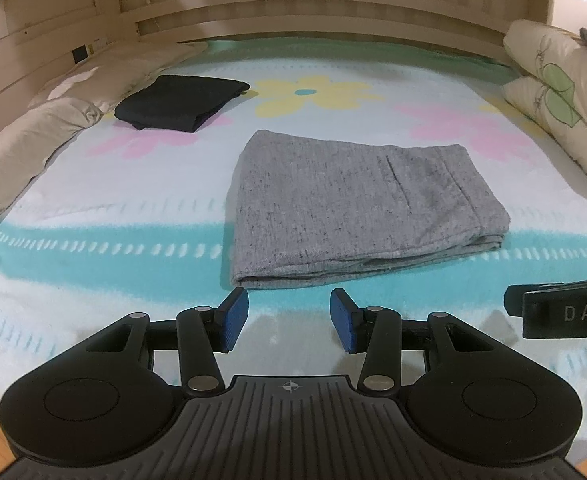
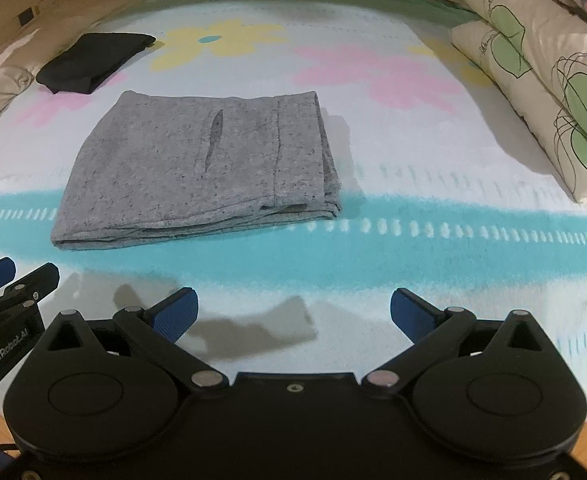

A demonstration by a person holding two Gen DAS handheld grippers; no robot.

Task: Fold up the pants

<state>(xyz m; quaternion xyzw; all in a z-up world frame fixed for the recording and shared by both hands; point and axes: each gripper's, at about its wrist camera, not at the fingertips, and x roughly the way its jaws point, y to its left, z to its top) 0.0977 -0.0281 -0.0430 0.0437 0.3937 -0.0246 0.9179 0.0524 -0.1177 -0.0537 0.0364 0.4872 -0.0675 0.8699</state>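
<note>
The grey pants (image 1: 353,208) lie folded into a flat rectangle on the flowered bedsheet (image 1: 113,208); they also show in the right wrist view (image 2: 197,172), with a pocket slit on top. My left gripper (image 1: 289,320) is open and empty, just in front of the pants' near edge, not touching. My right gripper (image 2: 293,314) is open wide and empty, hovering over the sheet in front and to the right of the pants. Each gripper shows at the edge of the other's view.
A folded black garment (image 1: 181,102) lies at the far left, also in the right wrist view (image 2: 93,62). A beige quilt (image 1: 33,132) runs along the left side. Leaf-print pillows (image 2: 533,80) are stacked at the right. A wooden headboard (image 1: 293,8) stands behind.
</note>
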